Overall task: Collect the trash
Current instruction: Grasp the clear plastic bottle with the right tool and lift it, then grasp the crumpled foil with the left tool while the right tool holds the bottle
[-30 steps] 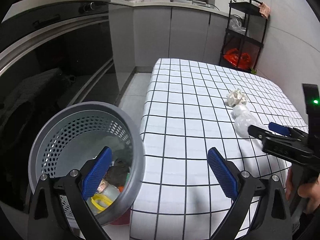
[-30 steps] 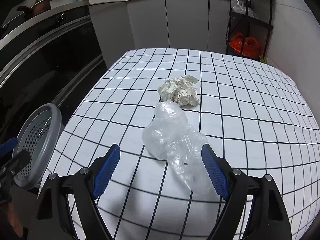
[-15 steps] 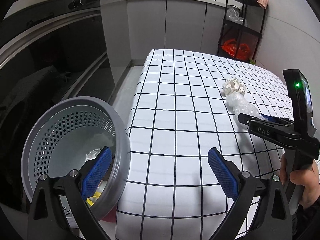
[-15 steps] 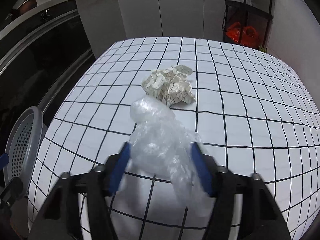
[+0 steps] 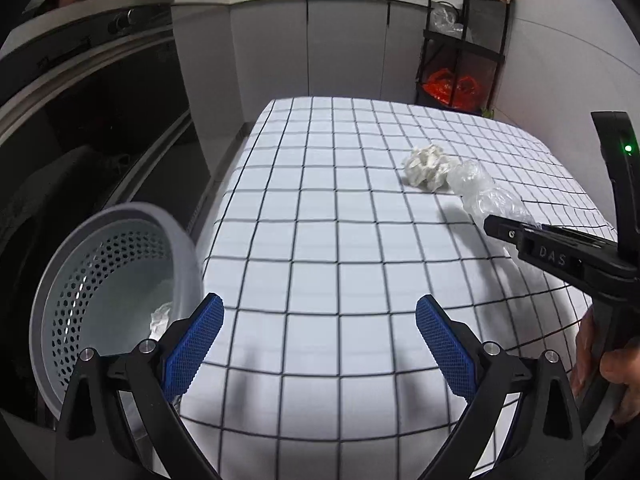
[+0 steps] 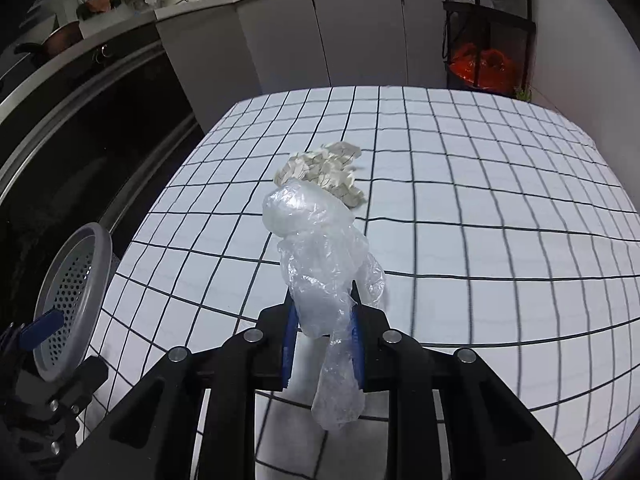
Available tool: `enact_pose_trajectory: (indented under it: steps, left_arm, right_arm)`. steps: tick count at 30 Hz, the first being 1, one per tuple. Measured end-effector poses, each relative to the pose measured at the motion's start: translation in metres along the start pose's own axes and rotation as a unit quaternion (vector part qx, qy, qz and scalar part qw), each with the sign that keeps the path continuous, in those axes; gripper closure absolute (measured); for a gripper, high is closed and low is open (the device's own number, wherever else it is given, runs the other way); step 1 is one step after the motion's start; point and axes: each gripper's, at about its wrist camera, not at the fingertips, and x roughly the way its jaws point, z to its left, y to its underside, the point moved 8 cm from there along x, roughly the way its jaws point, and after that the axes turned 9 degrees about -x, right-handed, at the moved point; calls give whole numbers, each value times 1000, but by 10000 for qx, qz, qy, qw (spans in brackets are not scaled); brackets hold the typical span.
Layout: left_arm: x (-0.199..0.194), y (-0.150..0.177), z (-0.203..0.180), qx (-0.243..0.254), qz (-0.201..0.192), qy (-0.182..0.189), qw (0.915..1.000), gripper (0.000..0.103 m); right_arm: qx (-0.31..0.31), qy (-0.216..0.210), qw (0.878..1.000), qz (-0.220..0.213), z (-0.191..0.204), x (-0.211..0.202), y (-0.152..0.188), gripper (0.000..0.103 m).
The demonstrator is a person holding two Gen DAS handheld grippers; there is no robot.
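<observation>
1. blue-padded right tool (image 6: 323, 330): clenched on the clear plastic bag (image 6: 320, 256), low on its body; the bag's tail hangs beneath the pads and its bulb stands above them. the bag looks lifted or nearly lifted off the checked surface (image 6: 480, 200); cannot tell if any part touches.
2. blue-padded left tool (image 5: 320, 344): spread wide, grasping nothing, hovering over the near edge of the surface with the grey perforated bin (image 5: 116, 292) just beside its left finger.
3. bin contents: a pale scrap shows inside; some trash appears already collected.
4. crumpled paper ball (image 5: 428, 166): lying on the surface just beyond the bag, untouched; farther off, a black shelf rack (image 5: 464, 48) by the wall.
5. progress, as judged: bag grasped but not yet binned; paper ball left to collect; roughly midway.
6. change from a second ago: the right tool stood spread around the bag as it lay on the surface; half a second ago its fingers were closing, now they pinch it. the left tool remains spread, and the bin has shifted slightly in its view.
</observation>
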Motion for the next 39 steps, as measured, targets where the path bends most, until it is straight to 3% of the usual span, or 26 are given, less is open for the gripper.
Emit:
enact_pose_trajectory:
  steps: [7,22,29,39]
  left_arm:
    - [7,-20,-40,324,-284,-20,9991,7]
    - [76,-50,-121,431,-47,207,9988,7]
    - [106,-72,-135,375,-54,158,9992,7]
    - [156,-89,-139,89,330,1,9994,7]
  right_arm:
    - [35,132,9997,-201,-31,-26,8,81]
    - [564,343,9973,-321,-103,-39,11,81]
    - [964,229,9945,-349,-122,-40,10,81]
    - [1084,106,9931,-429,-130,-43,7,81]
